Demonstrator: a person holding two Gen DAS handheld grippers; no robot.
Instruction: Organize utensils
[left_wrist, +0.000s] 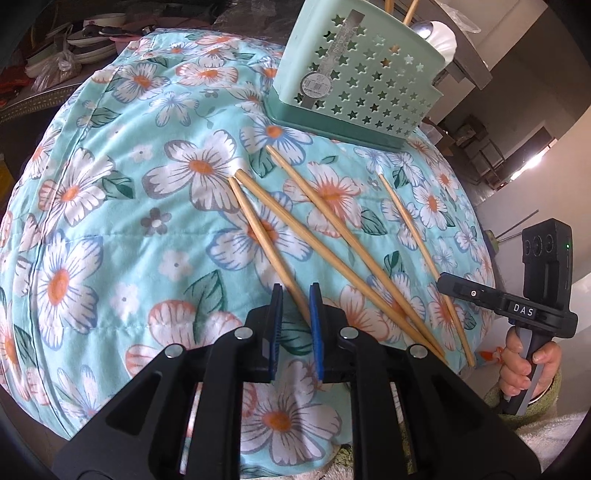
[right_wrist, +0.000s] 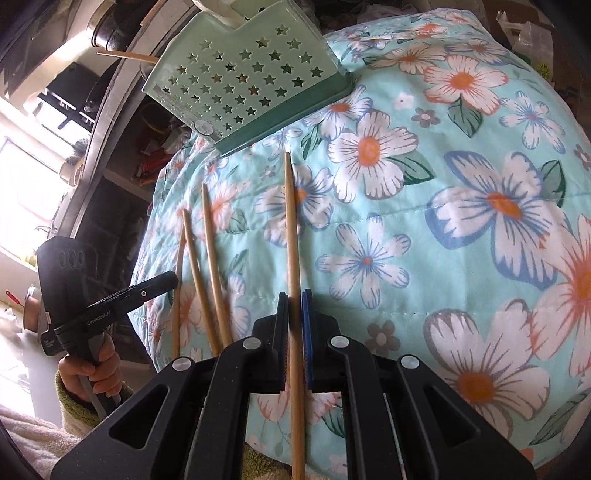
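Observation:
Several bamboo chopsticks lie fanned on a floral turquoise quilt (left_wrist: 110, 229). My left gripper (left_wrist: 295, 291) stands open around the near end of the leftmost chopstick (left_wrist: 258, 229); its blue pads do not press on it. My right gripper (right_wrist: 294, 299) is shut on another chopstick (right_wrist: 290, 221), whose far tip points at the holder. A mint-green utensil holder (left_wrist: 354, 74) with star holes stands at the quilt's far edge, with chopsticks and a white spoon (left_wrist: 441, 35) inside. The right gripper (left_wrist: 443, 284) shows at the right of the left wrist view. The left gripper (right_wrist: 173, 280) shows at the left of the right wrist view.
A hand (left_wrist: 524, 362) in a green sleeve grips each handle. Shoes (left_wrist: 92, 37) lie on a rack beyond the quilt's far left. A dark shelf unit (right_wrist: 122, 155) and a bright window stand past the quilt's edge near the holder (right_wrist: 236, 85).

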